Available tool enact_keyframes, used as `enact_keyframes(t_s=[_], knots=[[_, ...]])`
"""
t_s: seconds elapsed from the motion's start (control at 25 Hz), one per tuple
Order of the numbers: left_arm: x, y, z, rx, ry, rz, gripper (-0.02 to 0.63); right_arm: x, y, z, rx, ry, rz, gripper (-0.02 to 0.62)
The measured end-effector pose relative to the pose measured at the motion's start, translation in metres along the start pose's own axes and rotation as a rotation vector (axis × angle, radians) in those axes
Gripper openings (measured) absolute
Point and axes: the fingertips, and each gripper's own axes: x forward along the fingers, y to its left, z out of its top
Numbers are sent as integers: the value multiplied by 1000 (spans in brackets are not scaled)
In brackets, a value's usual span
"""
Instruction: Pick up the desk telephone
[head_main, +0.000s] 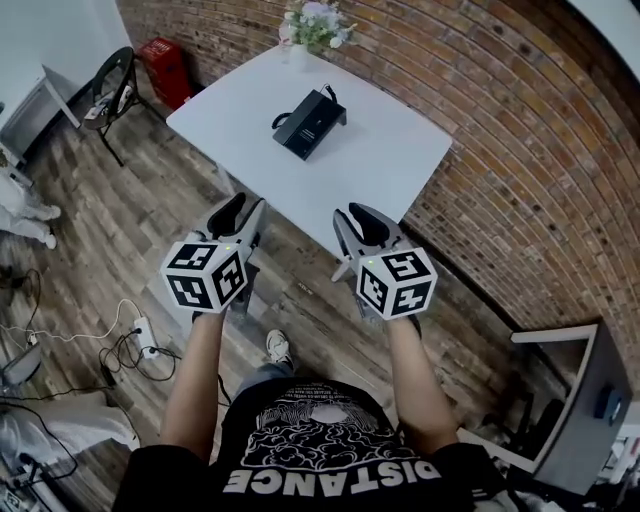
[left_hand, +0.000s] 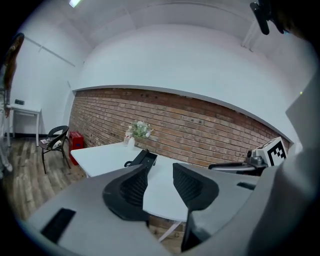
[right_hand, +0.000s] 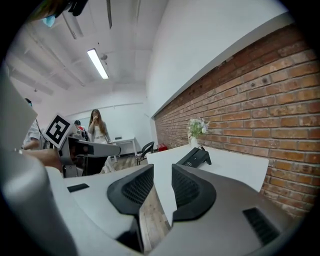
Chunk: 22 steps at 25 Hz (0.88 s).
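The black, wedge-shaped plastic desk telephone (head_main: 309, 123) lies tilted near the middle of the white square counter (head_main: 395, 165), its handset cord curling off the far end, close to a white vase of pale flowers (head_main: 312, 25) by the red brick wall (head_main: 520, 150). The left hand-held gripper (head_main: 240, 205) and right hand-held gripper (head_main: 366, 215) hover short of the counter's near edge, well apart from the telephone, each with jaws apart and nothing between them. Only the head view shows the wooden floor (head_main: 120, 230) and its cables; only the right gripper view shows a person (right_hand: 97, 127) standing far back under a ceiling strip light (right_hand: 98, 63).
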Motion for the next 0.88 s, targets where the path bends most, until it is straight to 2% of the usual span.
enact_keyframes(t_s=[0.4, 0.88], knots=[[44, 63, 15, -23, 37, -87, 176, 72, -2, 14, 20, 24, -69, 132], [96, 101, 24, -41, 71, -150, 184, 124, -29, 21, 69, 26, -124, 158]])
